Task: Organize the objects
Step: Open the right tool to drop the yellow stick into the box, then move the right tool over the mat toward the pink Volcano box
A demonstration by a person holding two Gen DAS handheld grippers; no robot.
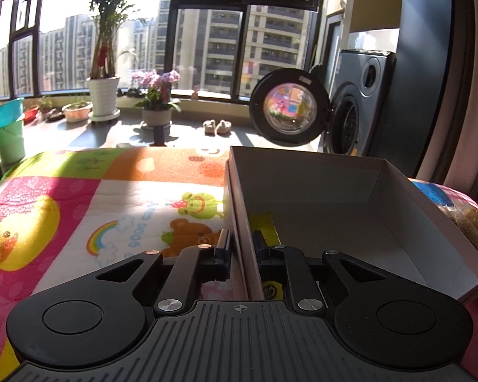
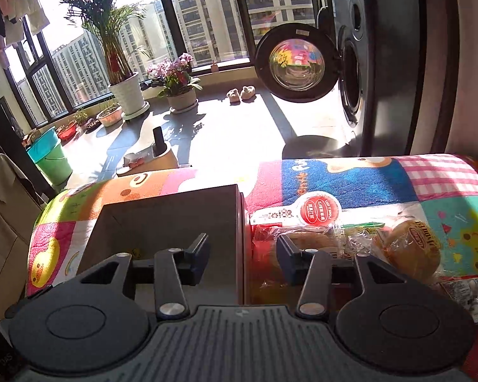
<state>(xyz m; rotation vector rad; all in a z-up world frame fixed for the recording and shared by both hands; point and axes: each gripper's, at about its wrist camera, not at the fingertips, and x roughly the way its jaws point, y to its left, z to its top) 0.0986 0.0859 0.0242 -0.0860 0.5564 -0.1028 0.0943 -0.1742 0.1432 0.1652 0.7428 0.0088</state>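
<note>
An open cardboard box (image 1: 334,197) stands on the colourful play mat (image 1: 79,210). My left gripper (image 1: 242,242) is shut on the box's left wall (image 1: 235,203), one finger outside, one inside. A yellow packet (image 1: 264,226) lies inside the box by the inner finger. In the right wrist view the box (image 2: 175,219) sits left of centre. My right gripper (image 2: 243,248) is open, straddling the box's right wall, above wrapped bread buns (image 2: 411,248) and a packet with a red round label (image 2: 318,211).
The mat (image 2: 366,178) covers a raised surface ending at a far edge. Beyond are a sunlit floor, potted plants (image 1: 103,95), a green bucket (image 1: 8,130), slippers (image 1: 216,126) and a washing machine with its round door open (image 1: 288,106).
</note>
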